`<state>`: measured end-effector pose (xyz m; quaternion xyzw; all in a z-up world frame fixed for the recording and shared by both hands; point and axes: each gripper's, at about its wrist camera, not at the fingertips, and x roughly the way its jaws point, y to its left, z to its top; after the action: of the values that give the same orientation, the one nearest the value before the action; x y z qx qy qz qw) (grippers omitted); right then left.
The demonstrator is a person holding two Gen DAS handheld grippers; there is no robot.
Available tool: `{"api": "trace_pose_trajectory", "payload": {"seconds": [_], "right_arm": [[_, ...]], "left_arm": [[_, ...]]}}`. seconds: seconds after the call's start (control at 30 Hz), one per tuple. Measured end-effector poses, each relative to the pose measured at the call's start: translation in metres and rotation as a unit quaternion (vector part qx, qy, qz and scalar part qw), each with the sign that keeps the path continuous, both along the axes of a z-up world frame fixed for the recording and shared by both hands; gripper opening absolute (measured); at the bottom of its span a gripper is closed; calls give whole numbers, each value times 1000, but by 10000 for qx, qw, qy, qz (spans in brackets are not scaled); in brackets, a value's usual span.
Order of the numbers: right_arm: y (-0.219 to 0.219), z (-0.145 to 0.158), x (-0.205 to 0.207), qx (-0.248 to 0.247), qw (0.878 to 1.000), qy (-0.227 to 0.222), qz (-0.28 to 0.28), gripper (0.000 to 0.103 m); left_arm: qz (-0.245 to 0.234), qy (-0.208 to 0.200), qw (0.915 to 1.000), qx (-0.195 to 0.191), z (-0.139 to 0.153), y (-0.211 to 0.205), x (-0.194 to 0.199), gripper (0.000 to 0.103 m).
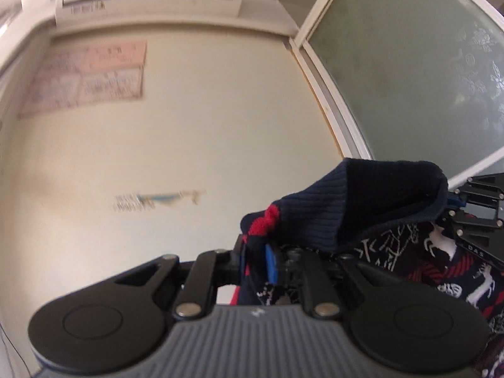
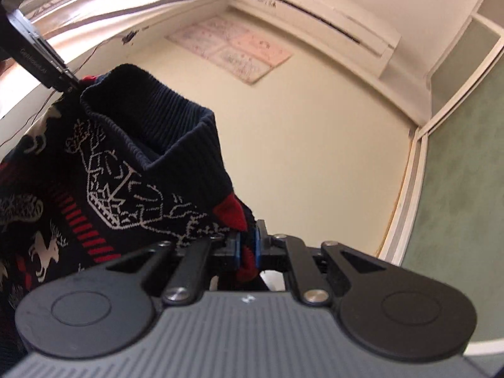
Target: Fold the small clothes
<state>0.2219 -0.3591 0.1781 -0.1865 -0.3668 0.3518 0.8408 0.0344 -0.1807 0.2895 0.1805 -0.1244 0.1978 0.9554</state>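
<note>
A small navy knitted sweater (image 1: 362,208) with red stripes and white reindeer hangs in the air between both grippers, its ribbed collar (image 2: 151,116) gaping open. My left gripper (image 1: 256,263) is shut on one red-and-navy shoulder edge, the cloth pinched between its blue pads. My right gripper (image 2: 247,250) is shut on the other shoulder, where a red patch (image 2: 231,212) folds into its jaws. Both point upward at the wall. Each view shows the other gripper at the far end of the sweater: the right gripper (image 1: 478,214), the left gripper (image 2: 37,53).
A cream wall (image 1: 189,145) with pink paper sheets (image 2: 233,52) and an air conditioner (image 2: 318,12) fills the background. A frosted glass door in a white frame (image 1: 409,63) stands to the right. No table or floor shows.
</note>
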Motion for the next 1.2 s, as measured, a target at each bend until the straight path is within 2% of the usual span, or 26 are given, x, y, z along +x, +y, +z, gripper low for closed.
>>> {"api": "trace_pose_trajectory", "payload": {"seconds": [0.1,0.2,0.33,0.5,0.6,0.7,0.8,0.83,0.87,0.93,0.97,1.0,1.03,1.13,1.2], "right_arm": [[-9,31,-16,202,9994,-244,124,11],[-14,47,-20,287,9987,-331,244,11],[-17,50,-13,354,9979,-403,363,11],[-6,54,-7,101,9985,-254,477,11],[11,42,-2,-168,9986,-33,499,11],[52,27,20,-581,9958,442,555,12],[115,1,57,-951,9859,1223,628,12],[147,-22,74,-1086,9791,1621,571,18],[175,-43,89,-1242,9716,1960,466,33],[226,-93,123,-1643,9481,2711,247,56],[239,-113,136,-1823,9328,3104,141,54],[245,-135,154,-1993,9054,3749,81,54],[238,-149,165,-1974,8833,4248,206,54],[188,-171,184,-1602,8310,5287,654,58],[148,-183,189,-1403,7820,5990,1001,65]], "left_arm": [[279,-365,9983,363,24,-24,-17,12],[557,-452,9958,564,26,-41,-25,12],[734,-297,9951,596,12,-49,-32,13],[1000,13,9933,582,5,-30,-22,16],[1096,367,9929,291,-9,-5,-1,16],[1350,811,9875,-117,-27,39,39,16],[1674,1461,9722,-732,-67,97,96,19],[1744,1713,9638,-1068,-91,121,120,30],[1847,1969,9536,-1334,-114,142,140,39],[2059,2820,9160,-1977,-172,185,177,38],[2206,3203,8910,-2342,-202,202,186,32],[2319,3441,8703,-2655,-232,214,185,28],[2258,3502,8620,-2887,-253,223,174,28],[2109,3281,8575,-3356,-277,243,121,31],[2115,3117,8518,-3642,-282,251,83,39]]}}
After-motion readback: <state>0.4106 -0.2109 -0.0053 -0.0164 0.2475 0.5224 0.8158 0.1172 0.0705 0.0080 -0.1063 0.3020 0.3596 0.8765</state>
